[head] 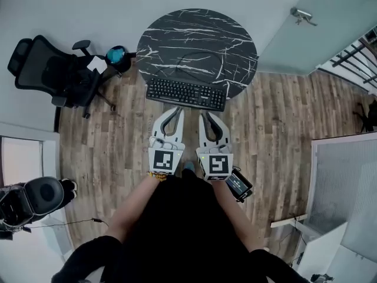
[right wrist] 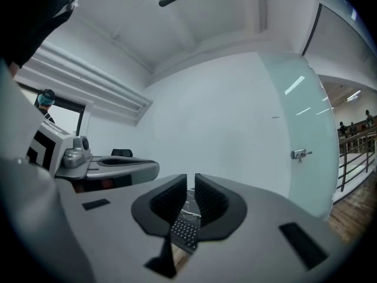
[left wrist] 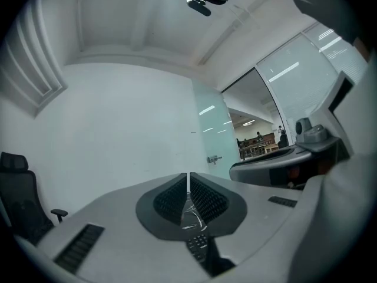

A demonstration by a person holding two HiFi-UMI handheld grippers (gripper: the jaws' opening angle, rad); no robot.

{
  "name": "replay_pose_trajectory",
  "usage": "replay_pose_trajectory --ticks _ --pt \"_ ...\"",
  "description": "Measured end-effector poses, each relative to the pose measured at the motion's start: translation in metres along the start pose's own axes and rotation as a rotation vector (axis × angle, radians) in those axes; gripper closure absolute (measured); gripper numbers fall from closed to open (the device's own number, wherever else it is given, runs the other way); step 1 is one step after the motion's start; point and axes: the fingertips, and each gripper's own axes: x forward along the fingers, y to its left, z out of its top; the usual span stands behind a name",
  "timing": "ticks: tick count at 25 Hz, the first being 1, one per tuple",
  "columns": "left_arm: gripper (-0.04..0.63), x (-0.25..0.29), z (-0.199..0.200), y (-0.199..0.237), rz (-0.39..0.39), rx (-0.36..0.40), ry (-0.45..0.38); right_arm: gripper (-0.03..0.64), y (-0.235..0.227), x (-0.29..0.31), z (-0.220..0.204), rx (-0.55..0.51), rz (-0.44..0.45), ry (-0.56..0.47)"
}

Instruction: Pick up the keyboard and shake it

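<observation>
Dark clothing (head: 182,229) fills the near foreground. Beyond it both tools hover over the wooden floor (head: 283,117), just short of the keyboard (head: 186,93), which lies flat along the near edge of the round marble table (head: 194,28). The left gripper (head: 177,111) has its jaws pressed together on nothing. The right gripper (head: 205,115) is closing to a slit, also empty. For a good lift, both should probably reopen, spread to the keyboard's left and right ends, and clamp evenly.

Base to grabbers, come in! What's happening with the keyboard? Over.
Left gripper shut, empty. Right gripper closing, nothing between its jaws. Keyboard flat on table's near edge, untouched. Nothing in the way.
</observation>
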Motion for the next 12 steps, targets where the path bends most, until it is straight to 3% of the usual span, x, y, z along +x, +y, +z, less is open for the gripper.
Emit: replay_pose_trajectory --ticks 5,12 --pt "0.569 -0.008 -0.004 -0.012 -0.051 0.025 -0.013 0.583 0.011 -0.007 -0.004 -0.03 -0.003 0.027" --pt "0.569 -0.015 -0.007 -0.012 -0.057 0.013 -0.011 0.588 0.023 -0.011 -0.015 -0.045 0.001 0.044"
